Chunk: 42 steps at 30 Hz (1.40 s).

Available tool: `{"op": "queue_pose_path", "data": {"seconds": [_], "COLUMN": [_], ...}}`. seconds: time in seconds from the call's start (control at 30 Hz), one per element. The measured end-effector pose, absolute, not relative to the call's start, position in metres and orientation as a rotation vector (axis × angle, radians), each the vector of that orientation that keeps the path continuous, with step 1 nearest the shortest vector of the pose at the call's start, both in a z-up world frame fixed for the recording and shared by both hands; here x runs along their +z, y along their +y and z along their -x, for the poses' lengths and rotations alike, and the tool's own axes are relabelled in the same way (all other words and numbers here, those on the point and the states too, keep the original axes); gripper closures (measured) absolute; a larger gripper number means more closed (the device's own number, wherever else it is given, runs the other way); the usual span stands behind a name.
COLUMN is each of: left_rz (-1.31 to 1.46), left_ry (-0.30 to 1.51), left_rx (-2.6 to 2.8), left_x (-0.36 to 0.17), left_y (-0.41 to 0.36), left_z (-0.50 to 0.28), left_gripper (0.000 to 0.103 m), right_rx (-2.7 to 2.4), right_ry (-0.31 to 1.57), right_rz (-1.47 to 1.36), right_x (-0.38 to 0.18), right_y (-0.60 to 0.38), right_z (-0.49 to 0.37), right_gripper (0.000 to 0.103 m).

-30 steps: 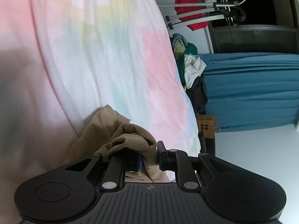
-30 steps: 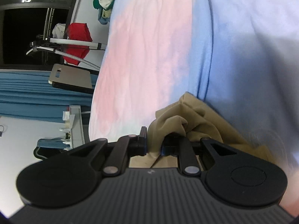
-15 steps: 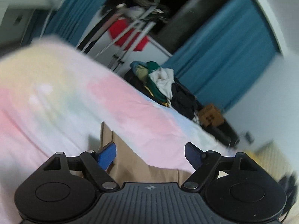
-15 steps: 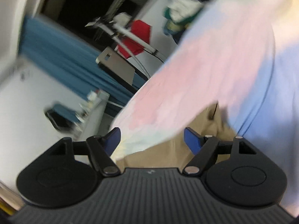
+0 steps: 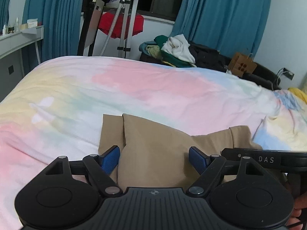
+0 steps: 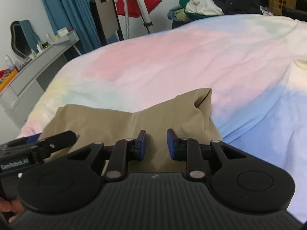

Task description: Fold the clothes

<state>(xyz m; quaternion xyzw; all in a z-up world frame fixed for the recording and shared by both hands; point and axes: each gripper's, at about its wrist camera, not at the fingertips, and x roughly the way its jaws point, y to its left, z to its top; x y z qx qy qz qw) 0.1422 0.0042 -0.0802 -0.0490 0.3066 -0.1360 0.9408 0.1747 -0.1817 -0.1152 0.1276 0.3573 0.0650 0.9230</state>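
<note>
Tan garment (image 5: 153, 149) lies folded over on the bed (image 5: 134, 88) toward 12 o'clock; left tool (image 5: 154, 158) spread wide, right tool (image 6: 156, 143) parted, both empty. Next likely another fold or smoothing.

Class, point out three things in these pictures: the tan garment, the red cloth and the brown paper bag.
tan garment (image 5: 153, 143), left wrist view, flat middle panel.
red cloth (image 5: 107, 24), left wrist view, left half behind the tripod.
brown paper bag (image 5: 242, 65), left wrist view, printed front face.
</note>
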Motion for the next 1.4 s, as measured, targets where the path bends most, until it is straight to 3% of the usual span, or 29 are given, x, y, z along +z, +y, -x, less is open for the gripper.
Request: {"op": "queue_pose_path", "data": {"seconds": [0.2, 0.57, 1.4], "left_rz": [0.036, 0.031, 0.008], "left_ry": [0.652, 0.626, 0.713], "left_rx": [-0.258, -0.266, -0.232], "left_x": [-0.092, -0.065, -0.091], "left_y": [-0.003, 0.002, 0.005], "left_z": [-0.145, -0.093, -0.109], "left_gripper": [0.023, 0.022, 0.02], "right_rx": [0.124, 0.122, 0.141], "right_ry": [0.711, 0.656, 0.718], "right_rz": [-0.263, -0.232, -0.201], "right_x": [-0.106, -0.076, -0.101], "right_y": [-0.179, -0.174, -0.164], "right_z": [-0.164, -0.114, -0.128], "right_gripper": [0.076, 0.076, 0.076]}}
